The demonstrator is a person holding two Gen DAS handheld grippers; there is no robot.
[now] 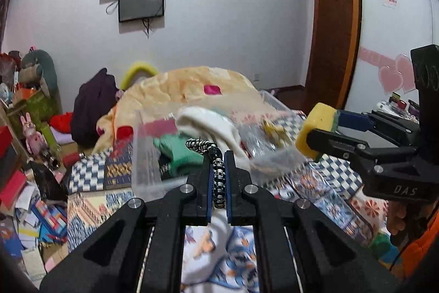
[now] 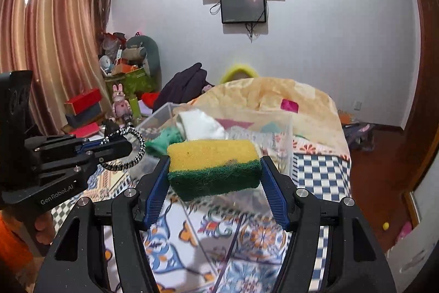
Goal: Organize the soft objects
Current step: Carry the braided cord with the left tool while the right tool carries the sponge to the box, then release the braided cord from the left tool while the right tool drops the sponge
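My left gripper [image 1: 218, 155] is shut on a black-and-white hair tie [image 1: 218, 177], held above the bed just in front of a clear plastic box [image 1: 145, 155]. My right gripper [image 2: 215, 164] is shut on a yellow-and-green sponge [image 2: 214, 165], held above the bed in front of the same box [image 2: 285, 133]. The box holds a white cloth [image 1: 208, 122] and a green knitted item [image 1: 178, 150]. The right gripper with the sponge [image 1: 315, 128] shows at the right of the left wrist view. The left gripper with the hair tie [image 2: 129, 147] shows at the left of the right wrist view.
The box stands on a bed with a patterned sheet [image 2: 247, 238] and a checked cover [image 2: 321, 172]. An orange-yellow quilt [image 1: 197, 87] is heaped behind the box. Boxes and toys are piled on the left [image 1: 24, 128]. A wooden door [image 1: 334, 18] is on the right.
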